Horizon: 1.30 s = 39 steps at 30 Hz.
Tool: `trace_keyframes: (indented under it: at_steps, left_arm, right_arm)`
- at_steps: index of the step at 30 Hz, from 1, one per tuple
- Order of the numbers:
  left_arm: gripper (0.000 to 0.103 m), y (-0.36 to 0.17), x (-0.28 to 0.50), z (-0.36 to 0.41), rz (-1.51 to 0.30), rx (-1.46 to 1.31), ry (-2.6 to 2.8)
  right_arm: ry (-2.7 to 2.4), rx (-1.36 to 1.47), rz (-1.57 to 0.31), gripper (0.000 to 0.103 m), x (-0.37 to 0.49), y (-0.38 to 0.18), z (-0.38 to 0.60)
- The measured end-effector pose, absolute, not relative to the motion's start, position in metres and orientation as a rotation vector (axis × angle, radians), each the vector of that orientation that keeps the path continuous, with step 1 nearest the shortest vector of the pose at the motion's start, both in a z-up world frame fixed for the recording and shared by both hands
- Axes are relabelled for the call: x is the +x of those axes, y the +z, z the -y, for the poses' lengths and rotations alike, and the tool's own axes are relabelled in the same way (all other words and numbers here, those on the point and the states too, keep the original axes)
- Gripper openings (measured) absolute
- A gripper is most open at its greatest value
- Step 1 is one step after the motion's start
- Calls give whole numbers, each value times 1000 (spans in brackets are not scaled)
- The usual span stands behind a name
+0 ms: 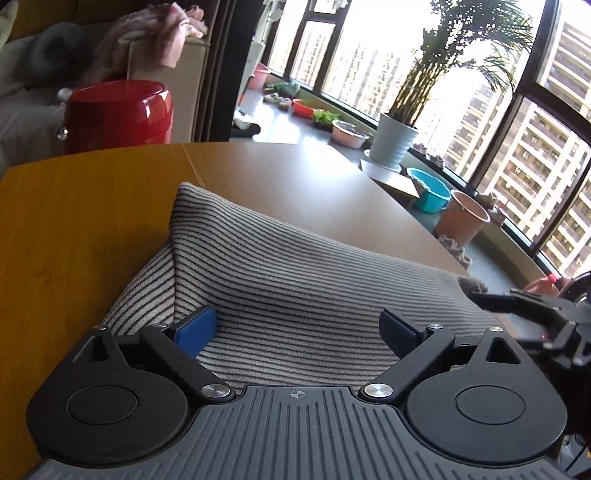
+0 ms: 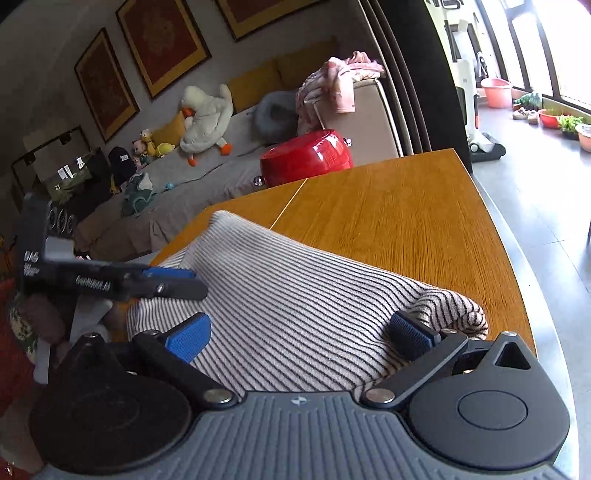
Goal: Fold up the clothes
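We see, at far left in the left wrist view, a red stool [image 1: 118, 114] standing past the edge of the wooden table [image 1: 74, 229], with a sofa behind it draped in pink clothes [image 1: 155, 33]. Moving right, the striped garment [image 1: 280, 280] lies folded on the table, its grey cloth with dark stripes bunched into a thick pad with a raised fold at its far corner. The left gripper [image 1: 299, 326] hangs over the garment's near part with its jaws spread wide, the blue pads [image 1: 195, 328] low over the cloth but clamping nothing. At the right edge the right gripper [image 1: 524, 306] comes into frame, blurred. In the right wrist view its own jaws likewise stand wide apart over the garment, one blue pad beside a rolled edge [image 2: 454, 310] near the table's right rim, and nothing is pinched. Beyond, a potted palm [image 1: 395, 140] stands by the window.
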<state>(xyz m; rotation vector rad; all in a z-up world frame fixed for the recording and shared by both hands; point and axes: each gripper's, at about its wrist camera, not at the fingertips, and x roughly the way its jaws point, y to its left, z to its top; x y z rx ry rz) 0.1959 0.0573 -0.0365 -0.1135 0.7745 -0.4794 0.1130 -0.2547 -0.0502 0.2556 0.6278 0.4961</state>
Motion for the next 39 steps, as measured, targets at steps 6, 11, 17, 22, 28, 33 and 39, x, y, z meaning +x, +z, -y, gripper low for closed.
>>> trace_keyframes:
  at_steps: [6, 11, 17, 22, 28, 33, 39]
  left_arm:
    - [98, -29, 195, -57, -741, -140, -448]
    - [87, -18, 161, -68, -761, -242, -490]
    - [77, -28, 136, -76, -797, -248, -500]
    - [84, -37, 141, -74, -790, -245, -504]
    - [83, -39, 160, -72, -741, -155, -493]
    - [86, -38, 174, -79, -742, -185, -473]
    - [87, -30, 157, -85, -740, -244, -495]
  right_arm:
    - [438, 194, -625, 103, 85, -49, 218]
    - [340, 117, -645, 103, 73, -48, 185]
    - [417, 144, -629, 103, 76, -27, 205]
    - [379, 147, -516, 74, 87, 6, 238]
    - [439, 179, -727, 58, 93, -41, 227]
    - [624, 119, -776, 64, 78, -26, 202]
    - [512, 41, -633, 36, 122, 16, 213]
